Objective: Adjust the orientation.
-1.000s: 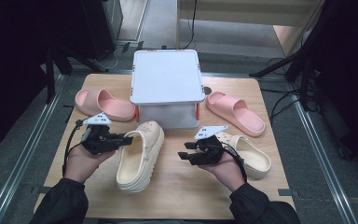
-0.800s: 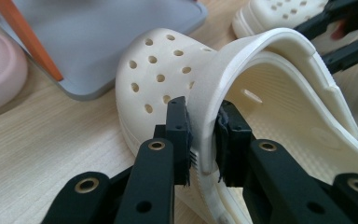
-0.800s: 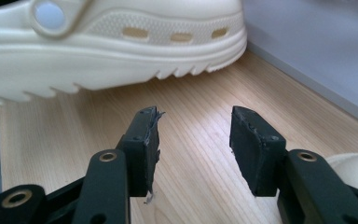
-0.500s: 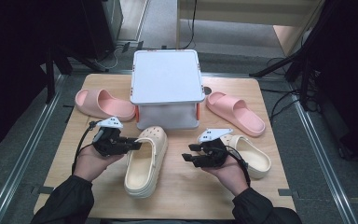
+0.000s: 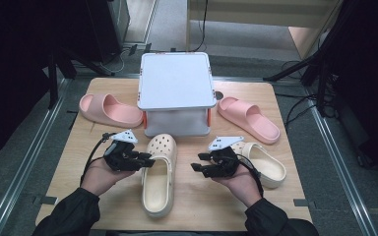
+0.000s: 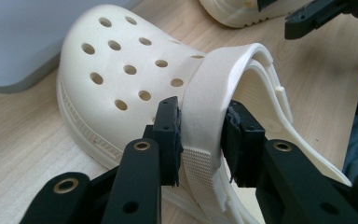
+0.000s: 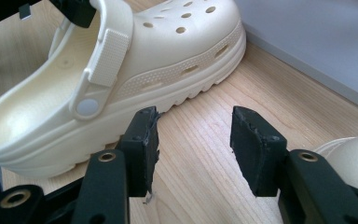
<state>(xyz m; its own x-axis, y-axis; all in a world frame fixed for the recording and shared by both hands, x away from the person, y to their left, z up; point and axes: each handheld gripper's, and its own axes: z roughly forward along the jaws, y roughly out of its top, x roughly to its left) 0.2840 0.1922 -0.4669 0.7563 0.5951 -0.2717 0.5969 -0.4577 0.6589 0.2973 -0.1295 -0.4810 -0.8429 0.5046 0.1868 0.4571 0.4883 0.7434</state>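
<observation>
A cream perforated clog (image 6: 121, 79) is seen upright on the bench (image 5: 78, 162), its heel strap (image 6: 209, 112) between the left claw's (image 6: 200, 135) jaws, which have just been opening, pads apart from it. The right claw (image 7: 193, 140) is spread, empty. Two cream clogs and two pink slides (image 5: 110, 110) are counted.

The cream clog (image 5: 158, 177) lies sole-down on the table between my hands, toe toward the box, its holed upper facing up. Its heel strap (image 6: 209, 107) is swung forward, arching over the opening.

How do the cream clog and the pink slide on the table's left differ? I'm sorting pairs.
The cream clog has a closed, holed toe and a strap; the left pink slide has one plain band. The clog points toward the white box; the slide lies crosswise. Both rest sole-down.
</observation>
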